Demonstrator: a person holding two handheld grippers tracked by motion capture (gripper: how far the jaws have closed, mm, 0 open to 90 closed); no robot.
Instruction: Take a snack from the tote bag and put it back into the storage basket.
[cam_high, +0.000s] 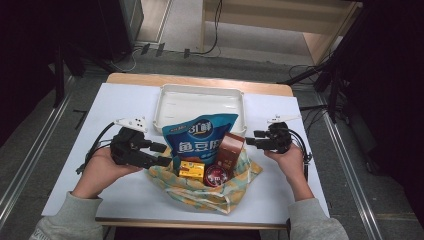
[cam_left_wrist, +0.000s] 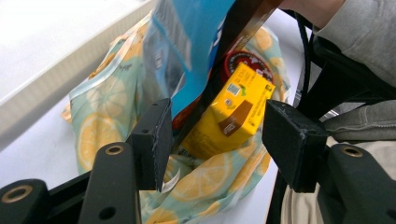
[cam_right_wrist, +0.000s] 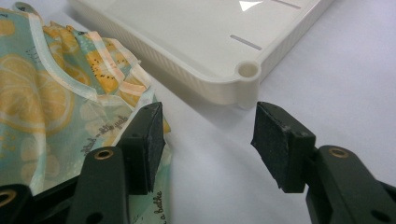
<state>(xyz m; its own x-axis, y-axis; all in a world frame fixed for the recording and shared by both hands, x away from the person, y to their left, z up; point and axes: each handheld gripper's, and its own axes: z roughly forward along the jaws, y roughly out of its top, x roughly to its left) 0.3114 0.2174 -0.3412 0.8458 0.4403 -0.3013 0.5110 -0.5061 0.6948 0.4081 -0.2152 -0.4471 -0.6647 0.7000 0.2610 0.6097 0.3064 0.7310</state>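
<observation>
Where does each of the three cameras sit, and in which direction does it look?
High view: above the person's side, looking forward and down on the table; both forearms, left gripper and right gripper show.
Left gripper view: rides the left gripper, facing the lemon-print bag and yellow box; open jaws.
Right gripper view: rides the right gripper, facing the white tray; open jaws.
Shared: both gripper views show the bag.

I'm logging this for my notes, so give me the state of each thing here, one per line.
Left gripper: open, holding nothing.
Right gripper: open, holding nothing.
Lemon-print bag: lying open, goods sticking out.
Blue snack pouch: sealed, leaning on the tray rim.
Yellow carton: closed, in the bag.
White tray: mostly bare.
</observation>
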